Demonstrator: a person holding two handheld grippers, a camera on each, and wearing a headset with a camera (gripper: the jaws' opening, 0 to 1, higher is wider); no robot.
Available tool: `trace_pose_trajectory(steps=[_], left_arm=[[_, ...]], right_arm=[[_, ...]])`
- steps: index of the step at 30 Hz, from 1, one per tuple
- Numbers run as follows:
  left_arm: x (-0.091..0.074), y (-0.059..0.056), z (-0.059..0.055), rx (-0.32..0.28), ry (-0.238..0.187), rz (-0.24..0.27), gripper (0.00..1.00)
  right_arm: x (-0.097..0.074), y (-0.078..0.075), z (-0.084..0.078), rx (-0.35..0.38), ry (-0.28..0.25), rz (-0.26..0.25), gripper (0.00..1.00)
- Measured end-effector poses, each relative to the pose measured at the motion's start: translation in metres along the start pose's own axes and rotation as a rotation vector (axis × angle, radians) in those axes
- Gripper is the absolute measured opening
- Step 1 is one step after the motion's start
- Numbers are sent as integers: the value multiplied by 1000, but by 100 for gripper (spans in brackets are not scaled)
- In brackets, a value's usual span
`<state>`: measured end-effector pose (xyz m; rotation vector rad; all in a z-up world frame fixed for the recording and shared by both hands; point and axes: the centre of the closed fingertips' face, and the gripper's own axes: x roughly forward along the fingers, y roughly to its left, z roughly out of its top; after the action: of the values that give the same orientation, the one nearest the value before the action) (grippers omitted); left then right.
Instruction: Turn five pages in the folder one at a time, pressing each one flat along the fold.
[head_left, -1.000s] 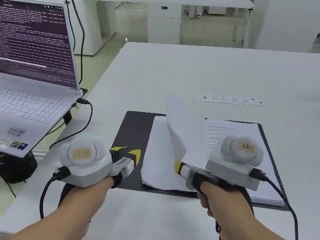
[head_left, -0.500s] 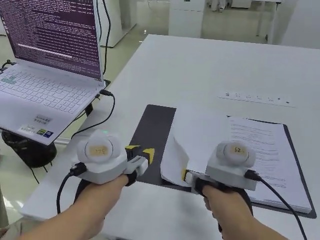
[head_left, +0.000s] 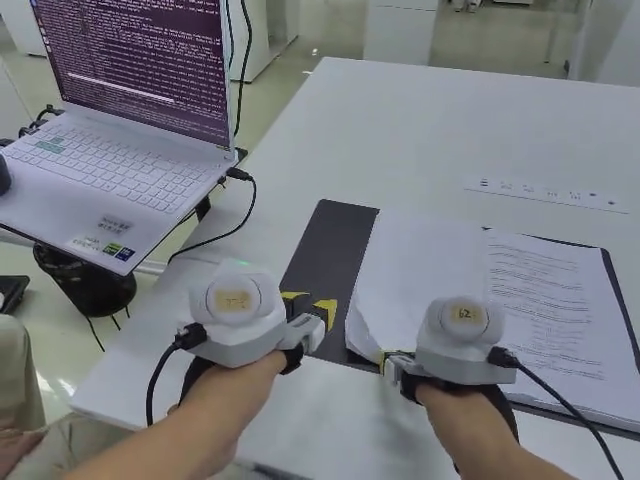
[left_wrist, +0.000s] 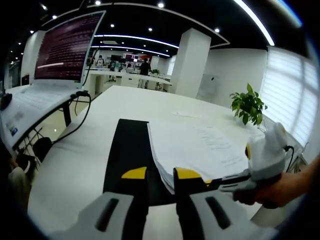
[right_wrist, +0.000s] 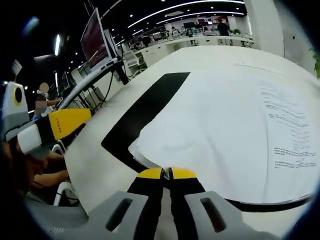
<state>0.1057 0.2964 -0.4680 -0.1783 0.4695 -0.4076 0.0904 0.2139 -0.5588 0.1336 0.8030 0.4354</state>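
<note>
One folder (head_left: 322, 248) lay open on the bench (head_left: 430, 120), holding stacked pages (head_left: 565, 300). The right gripper (right_wrist: 167, 173) had its fingers pinched on one page (head_left: 420, 280). The left gripper (left_wrist: 161, 174) held its fingers narrowly apart, empty.

Black folder (head_left: 320, 250); white pages (head_left: 420, 270), the right one lined with fine black print; white desk (head_left: 420, 120); my left gripper (head_left: 310, 305) and right gripper (head_left: 385, 362), pale grey, yellow-tipped.
</note>
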Motion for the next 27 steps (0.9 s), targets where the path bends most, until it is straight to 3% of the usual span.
trace_pose_trajectory(steps=[7,14,21,27], left_arm=[[0,0,-2,3,7,2,18],[6,-9,-3,14,21,-8,19],[26,-29,-6,47,54,-45,19],[51,-49,-19,109,113,-74,19]], right_arm=[[0,1,0,-87,2,19,4],[-6,4,-1,-152,-12,42,4],[-20,4,3,-163,-37,58,0],[-37,-9,14,-129,-82,48,0]])
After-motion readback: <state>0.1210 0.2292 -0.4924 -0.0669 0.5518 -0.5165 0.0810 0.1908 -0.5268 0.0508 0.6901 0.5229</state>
